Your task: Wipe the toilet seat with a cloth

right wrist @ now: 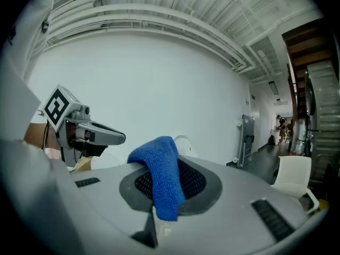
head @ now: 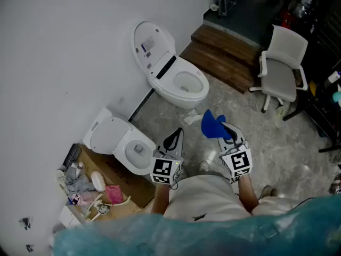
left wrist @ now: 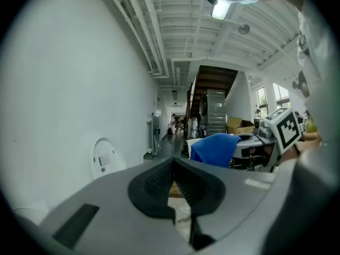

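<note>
Right gripper [head: 228, 132] sits just right of centre in the head view, clenched on a blue cloth [right wrist: 162, 177]; its own view shows the fabric pinched between the dark ribbed pads, one end draped over the top of the jaws and the other hanging down in front. Left gripper [left wrist: 172, 177] is beside it, a little to the left and lower in the head view. Its jaws are pressed together at the tips with nothing between them. Both are held above the grey floor, apart from the toilets. The toilet seat [head: 201, 87] lies in the upper middle of the head view, its lid [head: 152, 44] raised against the white wall, well apart from the cloth. A second toilet [head: 120, 140] stands at lower left, next to a cardboard box [head: 114, 177] of clutter. A white office chair [head: 282, 63] is at upper right, near a wooden step [head: 226, 55].
</note>
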A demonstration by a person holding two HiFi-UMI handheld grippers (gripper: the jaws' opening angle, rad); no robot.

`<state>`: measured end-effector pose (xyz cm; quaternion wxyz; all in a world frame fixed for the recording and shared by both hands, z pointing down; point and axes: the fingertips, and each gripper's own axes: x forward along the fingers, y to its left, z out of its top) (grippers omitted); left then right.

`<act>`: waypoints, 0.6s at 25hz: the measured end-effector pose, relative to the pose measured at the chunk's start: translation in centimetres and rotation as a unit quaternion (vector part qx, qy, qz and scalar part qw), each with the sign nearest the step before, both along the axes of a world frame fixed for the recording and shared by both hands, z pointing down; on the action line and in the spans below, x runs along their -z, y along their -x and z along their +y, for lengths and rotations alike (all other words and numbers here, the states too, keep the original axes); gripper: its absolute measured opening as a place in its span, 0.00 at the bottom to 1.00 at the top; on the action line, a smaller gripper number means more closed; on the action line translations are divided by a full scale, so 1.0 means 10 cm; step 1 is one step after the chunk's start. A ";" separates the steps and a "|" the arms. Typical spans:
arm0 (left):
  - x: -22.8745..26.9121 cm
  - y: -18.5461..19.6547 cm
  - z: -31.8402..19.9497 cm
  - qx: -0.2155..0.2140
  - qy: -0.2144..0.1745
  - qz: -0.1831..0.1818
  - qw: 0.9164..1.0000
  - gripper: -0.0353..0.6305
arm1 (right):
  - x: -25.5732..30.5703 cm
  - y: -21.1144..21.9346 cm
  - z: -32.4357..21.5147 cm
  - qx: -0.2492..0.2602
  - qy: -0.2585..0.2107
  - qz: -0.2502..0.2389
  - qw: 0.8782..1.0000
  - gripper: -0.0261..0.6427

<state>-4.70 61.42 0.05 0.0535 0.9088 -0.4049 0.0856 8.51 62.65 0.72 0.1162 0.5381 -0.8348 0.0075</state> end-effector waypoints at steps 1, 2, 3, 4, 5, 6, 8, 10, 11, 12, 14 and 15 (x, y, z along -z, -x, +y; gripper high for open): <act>-0.01 -0.03 0.00 0.001 0.002 0.001 1.000 0.07 | 0.01 -0.02 0.00 0.001 -0.004 0.000 1.000 0.08; -0.01 -0.05 0.00 0.003 0.003 0.002 1.000 0.07 | 0.02 -0.04 0.00 0.002 -0.008 -0.002 1.000 0.08; -0.01 -0.09 -0.01 0.004 0.004 0.002 1.000 0.07 | 0.02 -0.06 0.00 0.004 -0.011 -0.005 1.000 0.08; -0.02 -0.12 -0.01 0.006 0.005 0.001 1.000 0.07 | 0.02 -0.09 -0.01 0.006 -0.011 -0.007 1.000 0.08; -0.02 -0.15 -0.02 0.009 0.005 0.000 1.000 0.07 | 0.01 -0.13 -0.01 0.009 -0.010 -0.009 1.000 0.08; -0.02 -0.19 -0.02 0.012 0.005 -0.002 1.000 0.07 | 0.00 -0.15 -0.02 0.012 -0.009 -0.011 1.000 0.08; -0.03 -0.24 -0.03 0.019 0.005 -0.005 1.000 0.07 | -0.01 -0.21 -0.03 0.018 -0.005 -0.012 1.000 0.08; -0.04 -0.28 -0.03 0.025 0.008 -0.006 1.000 0.07 | -0.03 -0.27 -0.04 0.022 -0.001 -0.020 1.000 0.08; -0.04 -0.30 -0.04 0.028 0.009 -0.007 1.000 0.07 | -0.04 -0.30 -0.06 0.022 0.001 -0.023 0.999 0.08; -0.05 -0.32 -0.04 0.030 0.009 -0.008 0.999 0.07 | -0.05 -0.33 -0.08 0.022 0.003 -0.026 0.999 0.08; -0.06 -0.35 -0.07 0.031 0.010 -0.009 0.999 0.07 | -0.07 -0.37 -0.14 0.021 0.004 -0.026 0.999 0.08; -0.07 -0.36 -0.09 0.031 0.010 -0.010 0.999 0.07 | -0.07 -0.39 -0.17 0.020 0.004 -0.026 0.999 0.08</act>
